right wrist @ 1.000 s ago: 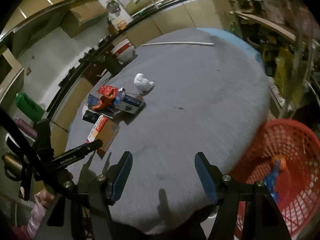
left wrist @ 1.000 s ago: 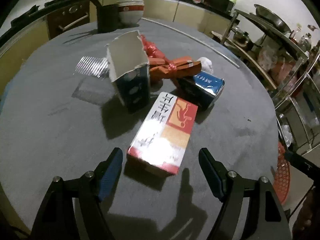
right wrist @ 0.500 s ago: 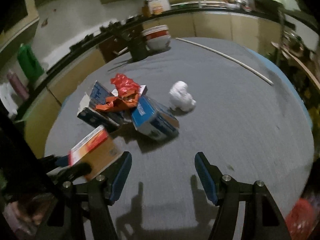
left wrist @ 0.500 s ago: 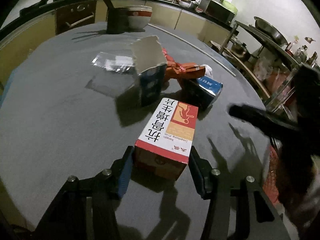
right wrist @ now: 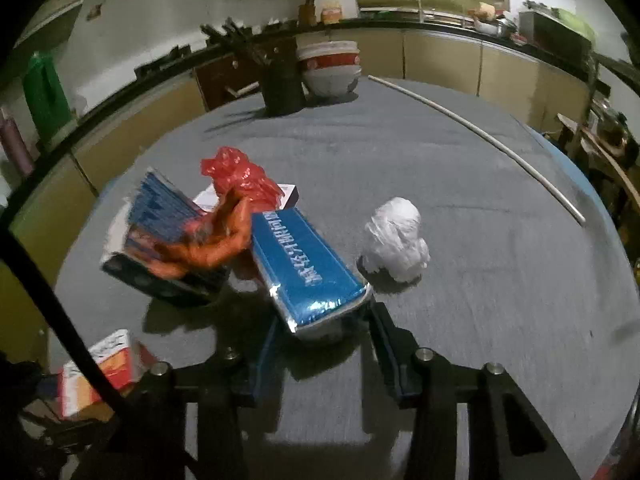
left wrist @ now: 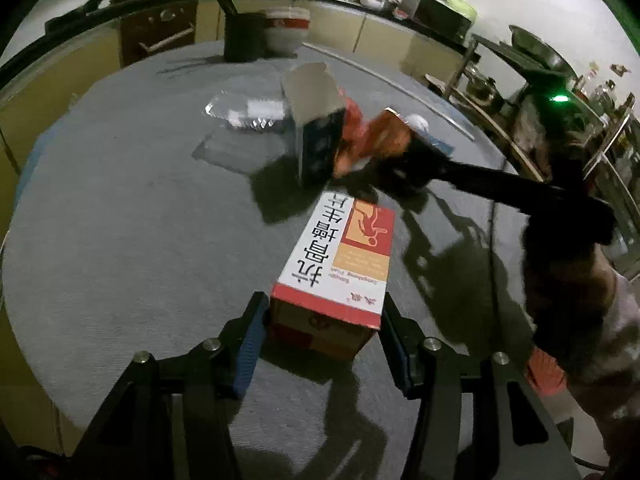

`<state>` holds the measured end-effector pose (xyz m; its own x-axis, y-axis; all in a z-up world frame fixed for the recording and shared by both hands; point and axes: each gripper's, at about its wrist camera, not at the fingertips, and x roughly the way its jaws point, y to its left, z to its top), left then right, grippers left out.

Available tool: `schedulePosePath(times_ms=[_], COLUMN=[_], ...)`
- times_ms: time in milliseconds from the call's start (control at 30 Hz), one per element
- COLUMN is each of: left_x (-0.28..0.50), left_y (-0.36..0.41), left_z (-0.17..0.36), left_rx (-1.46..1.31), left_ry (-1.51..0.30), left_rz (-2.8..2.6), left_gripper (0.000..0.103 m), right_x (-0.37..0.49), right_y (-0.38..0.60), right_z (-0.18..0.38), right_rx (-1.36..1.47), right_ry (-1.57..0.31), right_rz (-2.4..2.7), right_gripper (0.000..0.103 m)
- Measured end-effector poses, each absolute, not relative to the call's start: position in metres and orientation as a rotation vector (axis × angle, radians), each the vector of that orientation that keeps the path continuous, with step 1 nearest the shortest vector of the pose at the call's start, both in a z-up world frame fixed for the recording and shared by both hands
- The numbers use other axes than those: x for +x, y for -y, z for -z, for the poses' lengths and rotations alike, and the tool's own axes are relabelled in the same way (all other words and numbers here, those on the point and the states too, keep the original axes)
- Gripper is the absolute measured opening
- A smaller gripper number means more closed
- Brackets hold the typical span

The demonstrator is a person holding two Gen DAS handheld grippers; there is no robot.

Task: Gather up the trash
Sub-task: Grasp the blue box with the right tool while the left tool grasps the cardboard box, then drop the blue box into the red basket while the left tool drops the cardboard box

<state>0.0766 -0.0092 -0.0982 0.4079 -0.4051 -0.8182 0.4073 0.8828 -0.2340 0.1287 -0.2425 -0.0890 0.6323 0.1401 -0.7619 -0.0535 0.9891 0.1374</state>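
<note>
On the grey round table (left wrist: 120,240) lies a red and white box (left wrist: 344,252), and my left gripper (left wrist: 322,308) is shut on its near end, pads against both sides. In the right wrist view, my right gripper (right wrist: 324,320) has its jaws closing on the near end of a blue box (right wrist: 304,260), the pads touching its sides. The blue box leans against a pile: an orange wrapper (right wrist: 208,248), a red plastic bag (right wrist: 240,176) and an open dark blue carton (right wrist: 160,208). A crumpled white bag (right wrist: 396,240) sits just right of the blue box.
A black utensil holder (right wrist: 280,88) and a stacked bowl (right wrist: 330,68) stand at the table's far edge. A thin white rod (right wrist: 480,136) lies along the far right. A clear plastic packet (left wrist: 244,112) lies behind the carton. A red basket (left wrist: 544,372) sits below the table's right edge.
My left gripper came forward and shut on the red and white box. My right gripper swung from the basket side to the pile, and its jaws narrowed onto the blue box.
</note>
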Motion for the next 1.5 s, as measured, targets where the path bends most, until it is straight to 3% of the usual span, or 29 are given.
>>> schedulePosePath(times_ms=[167, 433, 767, 1500], left_x=[0.082, 0.076, 0.036, 0.01], left_y=[0.016, 0.027, 0.045, 0.081], left_z=[0.11, 0.108, 0.064, 0.028], left_rx=[-0.011, -0.01, 0.078, 0.129], left_ry=[-1.078, -1.036, -0.899, -0.835], left_rz=[0.513, 0.466, 0.493, 0.592], left_gripper=[0.059, 0.055, 0.053, 0.053], right_x=[0.089, 0.012, -0.056, -0.12], right_y=[0.26, 0.285, 0.308, 0.367], right_z=[0.082, 0.072, 0.066, 0.067], right_rx=[0.209, 0.405, 0.486, 0.604], right_ry=[-0.874, -0.825, -0.753, -0.68], right_rz=[-0.125, -0.136, -0.095, 0.01], right_gripper=[0.046, 0.046, 0.047, 0.047])
